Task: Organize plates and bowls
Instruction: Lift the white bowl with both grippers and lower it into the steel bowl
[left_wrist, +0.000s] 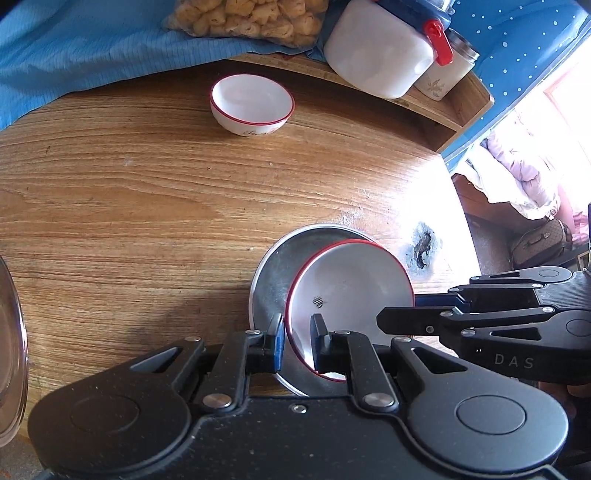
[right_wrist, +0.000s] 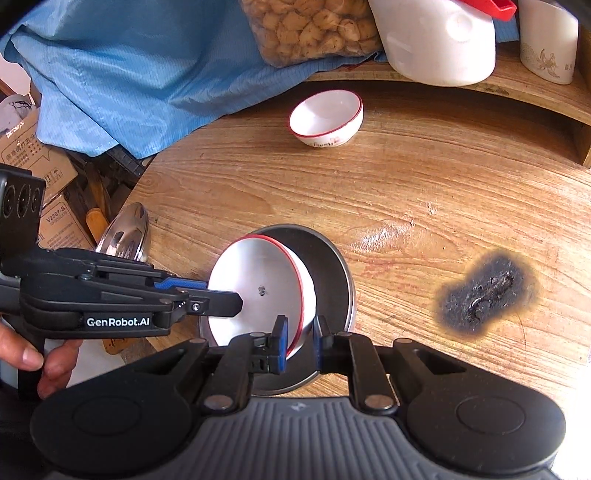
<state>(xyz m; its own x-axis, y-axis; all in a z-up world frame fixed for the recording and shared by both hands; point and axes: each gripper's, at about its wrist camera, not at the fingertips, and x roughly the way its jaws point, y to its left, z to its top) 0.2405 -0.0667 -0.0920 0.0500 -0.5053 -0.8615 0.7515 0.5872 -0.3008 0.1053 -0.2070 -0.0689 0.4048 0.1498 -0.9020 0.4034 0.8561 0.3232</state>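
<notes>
Bright daylight washes over the wooden worktop (right_wrist: 406, 192); a burn mark (right_wrist: 485, 291) scars it, blue cloth (right_wrist: 122, 74) draped behind.

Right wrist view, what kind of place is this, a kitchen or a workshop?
Most likely a lived-in home, not a workshop: a worn wooden table with a burn mark, a bag of dried food beside a white storage jar, and cardboard boxes on the floor.

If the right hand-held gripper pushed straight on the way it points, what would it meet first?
Its jaws already clamp the red-rimmed plate; straight beyond lies the metal plate under it, then probably the wooden table.
</notes>
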